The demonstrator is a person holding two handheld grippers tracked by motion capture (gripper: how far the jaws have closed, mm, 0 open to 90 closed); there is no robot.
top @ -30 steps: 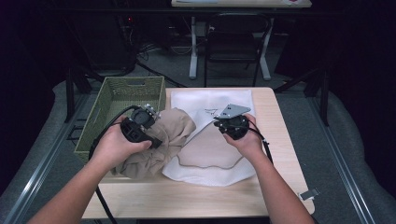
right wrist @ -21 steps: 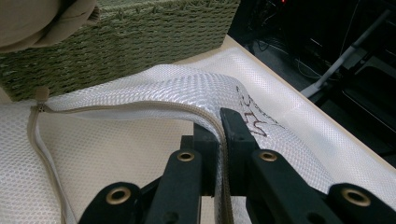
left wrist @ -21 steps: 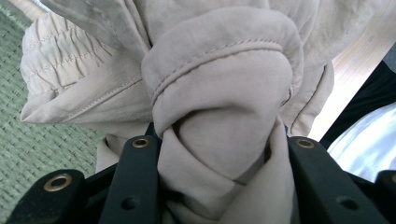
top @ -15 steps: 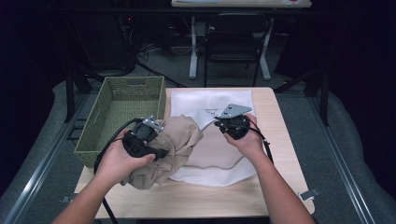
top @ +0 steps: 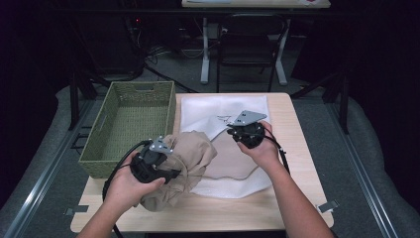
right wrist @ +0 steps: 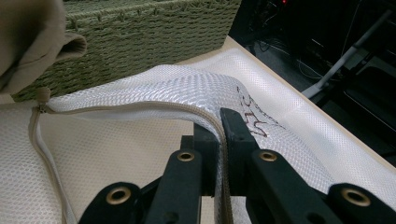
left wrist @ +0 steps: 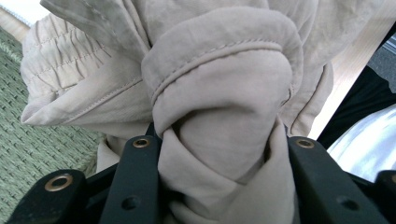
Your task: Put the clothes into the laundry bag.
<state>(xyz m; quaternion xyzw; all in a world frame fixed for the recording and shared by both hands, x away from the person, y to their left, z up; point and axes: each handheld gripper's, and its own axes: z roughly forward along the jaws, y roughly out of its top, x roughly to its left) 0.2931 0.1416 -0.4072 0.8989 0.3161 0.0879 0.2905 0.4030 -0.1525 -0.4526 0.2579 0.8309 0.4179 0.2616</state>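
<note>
Left claw (left wrist: 219,186) gripping beige garment (top: 190,161) beside basket (top: 101,148), right claw (right wrist: 219,140) pinching mesh bag's (top: 218,111) zipper edge

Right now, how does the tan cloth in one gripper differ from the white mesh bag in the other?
The tan garment is plain woven cloth bunched into a thick wad; the white mesh bag is netted and lies mostly flat on the table. The left gripper clamps a fat fold of the garment, while the right gripper pinches only the bag's thin zipper edge, lifting it open. Both are soft fabric, each held in shut jaws.
</note>
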